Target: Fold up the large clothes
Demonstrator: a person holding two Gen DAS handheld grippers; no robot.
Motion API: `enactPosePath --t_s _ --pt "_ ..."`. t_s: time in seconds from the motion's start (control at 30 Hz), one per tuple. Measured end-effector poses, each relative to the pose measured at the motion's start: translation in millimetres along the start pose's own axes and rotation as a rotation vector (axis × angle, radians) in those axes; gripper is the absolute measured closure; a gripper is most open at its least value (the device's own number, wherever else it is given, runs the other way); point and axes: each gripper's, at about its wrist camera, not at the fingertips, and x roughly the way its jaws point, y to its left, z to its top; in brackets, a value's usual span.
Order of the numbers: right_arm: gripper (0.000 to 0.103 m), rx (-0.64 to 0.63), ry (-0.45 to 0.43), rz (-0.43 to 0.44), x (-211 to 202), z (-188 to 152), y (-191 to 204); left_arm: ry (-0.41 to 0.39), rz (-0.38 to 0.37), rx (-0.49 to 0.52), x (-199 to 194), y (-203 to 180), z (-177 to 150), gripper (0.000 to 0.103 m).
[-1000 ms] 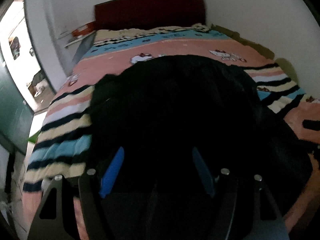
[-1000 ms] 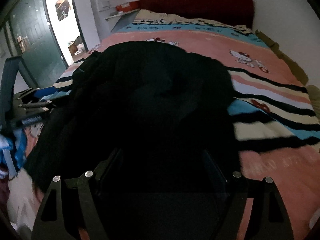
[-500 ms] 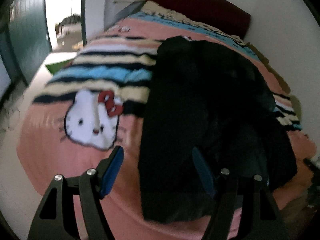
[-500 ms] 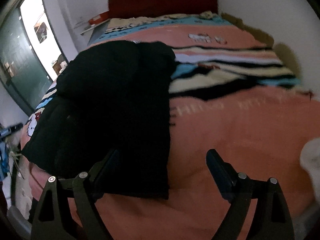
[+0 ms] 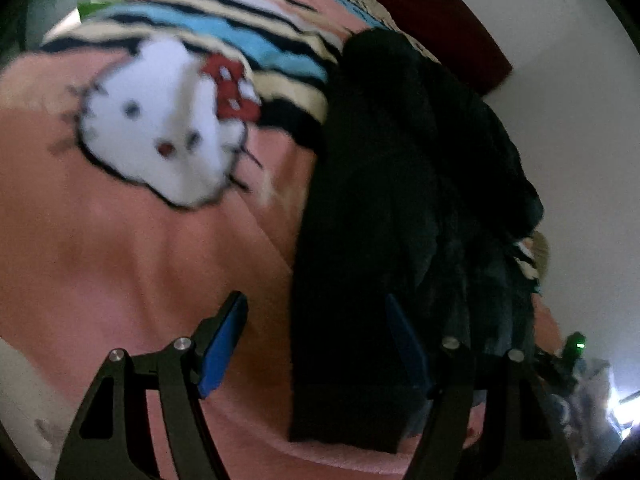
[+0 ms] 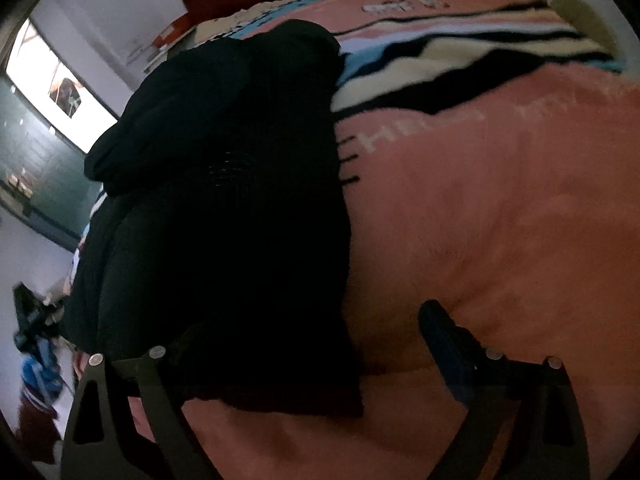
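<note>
A large black garment [image 5: 400, 208] lies lengthwise on the bed, folded into a long dark strip; it also shows in the right wrist view [image 6: 224, 208]. My left gripper [image 5: 316, 344] is open and empty, just above the garment's near left corner and the blanket. My right gripper [image 6: 316, 356] is open and empty, over the garment's near right corner; its left finger is hard to see against the black cloth.
The bed carries a pink blanket [image 5: 120, 264] with a white cat face [image 5: 160, 120] and black, cream and blue stripes [image 6: 460, 60]. A dark red headboard [image 5: 432, 12] stands at the far end. A doorway [image 6: 52, 92] is on the left.
Both grippers have drawn back and lowered to the near end of the garment, the left swinging out to its left edge and the right to its right edge. Both stay open.
</note>
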Motion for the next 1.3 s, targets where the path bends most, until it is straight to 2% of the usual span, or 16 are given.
enactPosePath --t_s 0.17,0.27,0.37,0.53,0.6,0.63,0.67,0.73,0.8,0.93,1.13,1.3 --pt "0.006 0.012 0.045 0.04 13 3 -3 0.074 -0.181 -0.046 22 -6 -13 0.033" --pt "0.006 -0.005 0.074 0.093 18 5 5 0.099 -0.19 -0.003 29 -21 -22 0.033" --pt "0.007 -0.029 0.103 0.15 25 4 15 0.09 -0.195 -0.011 27 -25 -24 0.033" --pt "0.027 -0.032 0.138 0.224 31 -3 16 0.075 -0.2 0.024 20 -33 -32 0.036" --pt "0.04 -0.027 0.134 0.238 31 -4 16 0.057 -0.183 0.033 19 -38 -33 0.051" --pt "0.044 -0.023 0.131 0.247 31 -4 16 0.052 -0.182 0.036 19 -43 -31 0.062" --pt "0.055 -0.024 0.128 0.257 31 -3 17 0.047 -0.19 0.04 18 -47 -32 0.07" --pt "0.071 -0.031 0.123 0.297 29 -4 22 0.035 -0.197 0.066 14 -57 -34 0.077" --pt "0.079 -0.058 0.116 0.314 26 -4 32 0.032 -0.198 0.117 8 -69 -36 0.08" --pt "0.084 -0.057 0.086 0.358 20 4 42 0.028 -0.232 0.134 2 -84 -32 0.083" --pt "0.085 -0.08 -0.005 0.454 -7 29 65 -0.016 -0.351 0.129 -25 -103 -5 0.084" --pt "0.085 -0.022 -0.1 0.536 -26 60 62 -0.047 -0.417 0.14 -43 -114 18 0.084"
